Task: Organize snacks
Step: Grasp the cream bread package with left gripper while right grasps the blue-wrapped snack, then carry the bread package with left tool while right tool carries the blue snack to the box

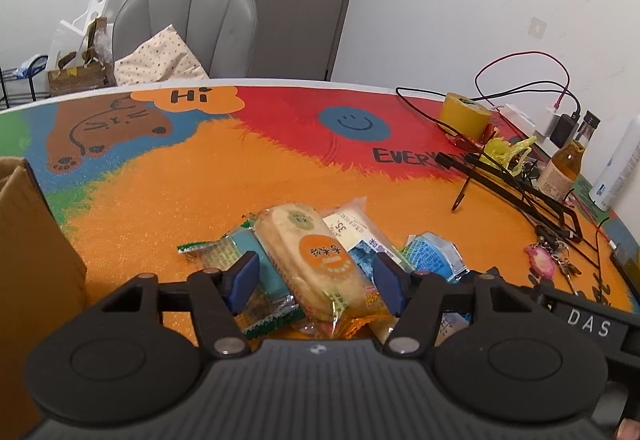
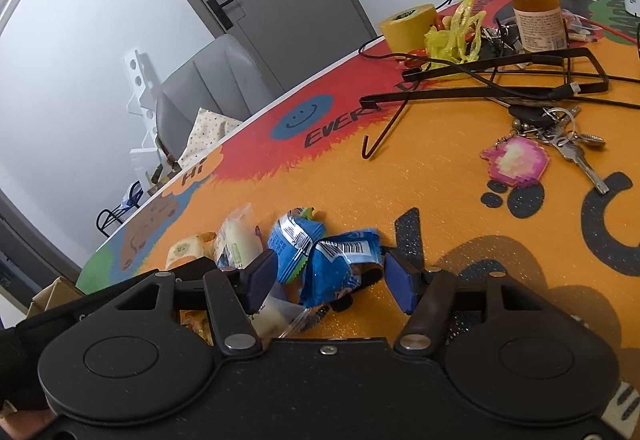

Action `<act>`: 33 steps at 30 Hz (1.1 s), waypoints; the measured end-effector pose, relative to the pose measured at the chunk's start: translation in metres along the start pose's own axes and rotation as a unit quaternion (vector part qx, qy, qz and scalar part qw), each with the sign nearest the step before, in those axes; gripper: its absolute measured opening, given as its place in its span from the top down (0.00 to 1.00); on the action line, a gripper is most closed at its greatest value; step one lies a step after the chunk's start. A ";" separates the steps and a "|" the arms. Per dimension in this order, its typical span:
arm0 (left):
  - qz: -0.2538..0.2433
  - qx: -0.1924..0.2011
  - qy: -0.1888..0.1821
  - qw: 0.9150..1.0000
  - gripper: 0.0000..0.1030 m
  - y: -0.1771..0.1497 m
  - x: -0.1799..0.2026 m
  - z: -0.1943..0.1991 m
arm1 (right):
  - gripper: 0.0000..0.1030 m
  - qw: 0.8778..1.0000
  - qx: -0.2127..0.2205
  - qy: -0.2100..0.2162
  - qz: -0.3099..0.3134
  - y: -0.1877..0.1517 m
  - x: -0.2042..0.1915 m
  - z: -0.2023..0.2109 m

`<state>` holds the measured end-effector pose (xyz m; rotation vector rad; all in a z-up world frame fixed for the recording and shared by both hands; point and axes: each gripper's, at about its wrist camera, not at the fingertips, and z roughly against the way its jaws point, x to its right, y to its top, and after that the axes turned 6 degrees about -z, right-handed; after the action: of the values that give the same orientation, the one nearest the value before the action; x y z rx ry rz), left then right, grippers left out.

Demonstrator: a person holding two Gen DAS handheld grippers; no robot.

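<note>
Counter point(image 1: 168, 175): covered by a bright mat in orange, red, blue and green, with a cartoon bear and a smiley face.
Snack pile point(image 1: 316, 260): a loose heap of wrapped snacks on the orange part, near the counter's front edge.
Left tongs point(image 1: 316, 280): half open, blue pads either side of a long rice cracker pack point(image 1: 308, 256) with an orange round label; the pads do not visibly press on it.
Right tongs point(image 2: 332, 280): half open around two crumpled blue wrappers point(image 2: 320, 256); whether the pads touch them is unclear.
Cardboard box point(image 1: 28, 248): at the counter's left edge.
Right side of the counter: a yellow tape roll point(image 1: 464, 113), an amber bottle point(image 2: 536, 3), black wire hangers point(image 2: 500, 75), cables.
Keys point(image 2: 560, 143): with a pink charm, well apart from the snacks.
Beyond the far edge: a grey chair point(image 1: 192, 23).
</note>
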<state>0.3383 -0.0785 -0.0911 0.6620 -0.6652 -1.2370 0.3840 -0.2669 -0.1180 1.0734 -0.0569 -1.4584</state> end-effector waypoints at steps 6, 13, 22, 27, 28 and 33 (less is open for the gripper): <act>0.002 0.002 -0.003 1.000 0.61 -0.001 -0.002 0.001 | 0.71 1.000 0.001 -0.023 -0.007 0.000 0.000 0.002; 0.006 0.006 -0.027 1.000 0.69 -0.009 -0.005 0.018 | 0.76 1.000 0.013 -0.016 -0.014 -0.011 0.000 0.021; 0.004 0.026 -0.043 0.999 0.69 -0.018 -0.007 0.051 | 0.77 0.999 0.038 -0.013 -0.007 -0.022 -0.012 0.048; 0.007 0.038 -0.046 0.998 0.69 -0.021 -0.015 0.072 | 0.77 0.999 0.046 -0.012 -0.001 -0.029 -0.022 0.061; 0.007 0.042 -0.046 0.998 0.69 -0.022 -0.017 0.076 | 0.77 0.999 0.049 -0.010 0.002 -0.030 -0.025 0.064; 0.008 0.053 -0.050 0.997 0.69 -0.025 -0.025 0.097 | 0.77 0.998 0.060 -0.006 0.011 -0.038 -0.038 0.078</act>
<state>0.2441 -0.0678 -0.0507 0.6844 -0.8219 -1.2326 0.2991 -0.2696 -0.0752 1.1580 -0.1668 -1.4560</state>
